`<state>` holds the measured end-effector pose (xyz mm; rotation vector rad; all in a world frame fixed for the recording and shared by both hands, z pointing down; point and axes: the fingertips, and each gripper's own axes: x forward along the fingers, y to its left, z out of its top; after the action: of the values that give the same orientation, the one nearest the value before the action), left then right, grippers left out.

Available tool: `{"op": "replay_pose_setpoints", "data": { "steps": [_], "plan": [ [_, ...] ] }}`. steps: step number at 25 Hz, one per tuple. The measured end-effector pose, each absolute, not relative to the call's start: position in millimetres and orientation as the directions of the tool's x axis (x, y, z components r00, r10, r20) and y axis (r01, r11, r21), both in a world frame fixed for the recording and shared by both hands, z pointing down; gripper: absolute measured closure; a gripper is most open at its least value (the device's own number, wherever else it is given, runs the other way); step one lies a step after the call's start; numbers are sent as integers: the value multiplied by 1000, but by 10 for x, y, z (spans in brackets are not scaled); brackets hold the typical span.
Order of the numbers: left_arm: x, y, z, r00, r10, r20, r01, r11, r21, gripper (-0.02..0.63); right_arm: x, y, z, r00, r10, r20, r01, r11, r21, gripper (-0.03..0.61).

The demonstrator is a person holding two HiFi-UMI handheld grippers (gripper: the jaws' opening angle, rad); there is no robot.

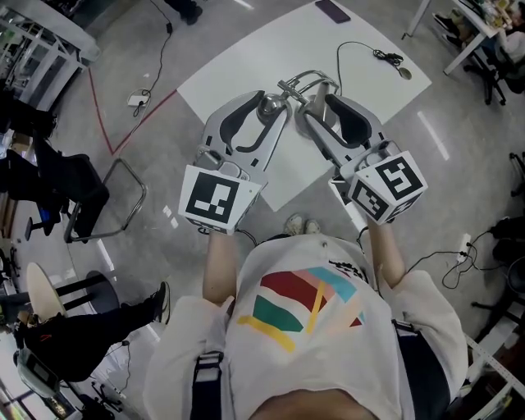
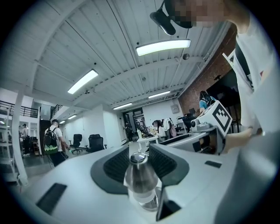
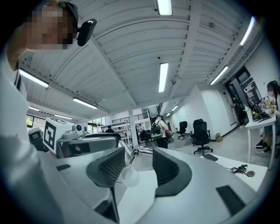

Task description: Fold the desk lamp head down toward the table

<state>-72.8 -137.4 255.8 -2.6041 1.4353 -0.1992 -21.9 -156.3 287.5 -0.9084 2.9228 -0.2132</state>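
The desk lamp (image 1: 302,81) is a thin metal frame standing on the white table (image 1: 238,57), and both grippers meet at it. My left gripper (image 1: 269,105) is shut on a silver, round-topped metal part of the lamp (image 2: 140,173), which stands upright between its dark pads. My right gripper (image 1: 316,105) is beside it on the right, jaws apart. Between them, close to the left pad, hangs a small white rounded lamp piece (image 3: 130,177) on a thin metal arm (image 3: 134,155). I cannot tell whether that pad touches it; the right pad stands clear.
A dark phone (image 1: 332,10) lies at the table's far edge and a black cable (image 1: 385,56) runs over its right corner. A metal-framed chair (image 1: 111,201) stands on the floor at left. People and office chairs are far off in the room.
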Motion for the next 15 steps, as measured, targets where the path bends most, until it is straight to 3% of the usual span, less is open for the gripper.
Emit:
{"op": "replay_pose_setpoints", "data": {
  "steps": [7,15],
  "plan": [
    [-729,-1359,2498,540,-842,-16,-823,-523,-222,437,-281,-1515,2920,-828,-561,-13,-553,820,-148,379],
    [-777,-1359,2583,562,-824,69,-809,-566,-157,437,-300,-1495,2932,-826,-564,-4,-557,816,-154,379]
  ]
}}
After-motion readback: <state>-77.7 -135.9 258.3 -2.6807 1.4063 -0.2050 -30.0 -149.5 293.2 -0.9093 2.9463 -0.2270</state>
